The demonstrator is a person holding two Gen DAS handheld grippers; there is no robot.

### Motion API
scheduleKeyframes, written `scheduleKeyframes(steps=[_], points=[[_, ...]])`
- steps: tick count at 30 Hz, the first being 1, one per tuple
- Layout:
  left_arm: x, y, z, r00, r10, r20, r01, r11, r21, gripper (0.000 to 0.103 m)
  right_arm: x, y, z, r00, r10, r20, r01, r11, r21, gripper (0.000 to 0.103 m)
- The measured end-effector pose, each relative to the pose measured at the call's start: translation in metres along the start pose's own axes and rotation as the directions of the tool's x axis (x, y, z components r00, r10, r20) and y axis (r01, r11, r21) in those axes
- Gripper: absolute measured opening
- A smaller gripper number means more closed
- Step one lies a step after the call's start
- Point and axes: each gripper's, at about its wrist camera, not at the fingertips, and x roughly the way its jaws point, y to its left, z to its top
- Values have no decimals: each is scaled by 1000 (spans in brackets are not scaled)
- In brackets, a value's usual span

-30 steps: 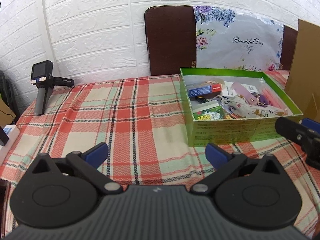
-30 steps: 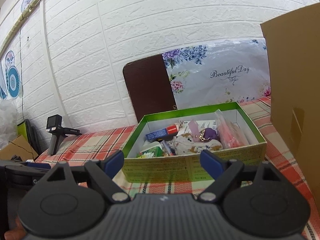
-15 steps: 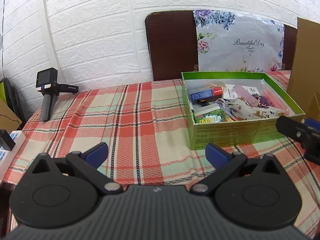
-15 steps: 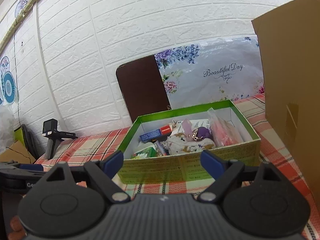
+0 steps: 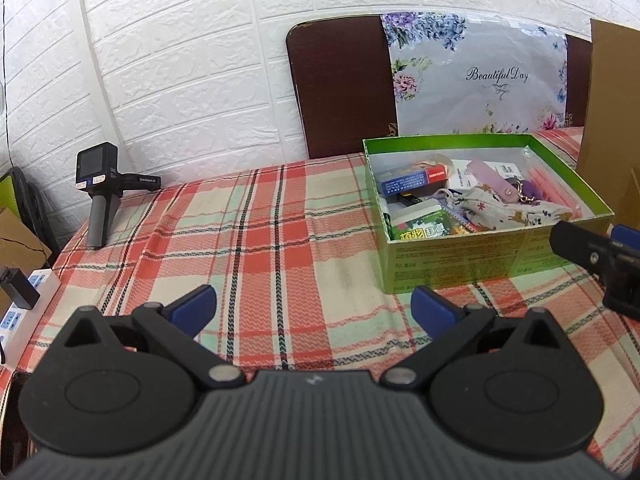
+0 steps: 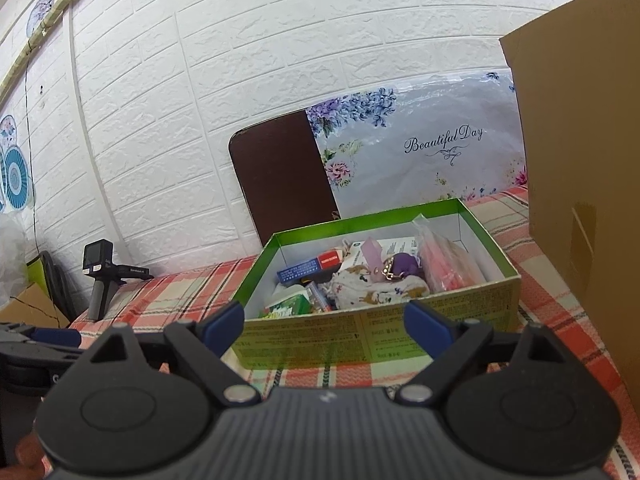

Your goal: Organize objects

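Observation:
A green box stands on the checked tablecloth. Inside lie a blue and red carton, a patterned cloth pouch, a purple key case, a pink packet and a green carton. My left gripper is open over bare cloth, left of the box's front. Low in front of the box's near wall, my right gripper is open with nothing between its fingers; its side shows in the left wrist view as the right gripper.
A small camera on a grip stands at the table's far left. A dark board with a floral sheet leans on the brick wall. A tall cardboard box rises at the right. A power strip lies off the table's left edge.
Both views have shifted slightly: the green box sits a little lower and nearer in each frame. Both grippers stayed open and empty. Nothing in the box moved.

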Motion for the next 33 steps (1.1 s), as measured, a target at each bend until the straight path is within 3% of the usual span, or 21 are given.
scheduleKeyframes(steps=[33], points=[[11,4,-5,997,-47,-57,45,998,-39,103,9,13,-11,999,16,-29,-17,999,-40,91]])
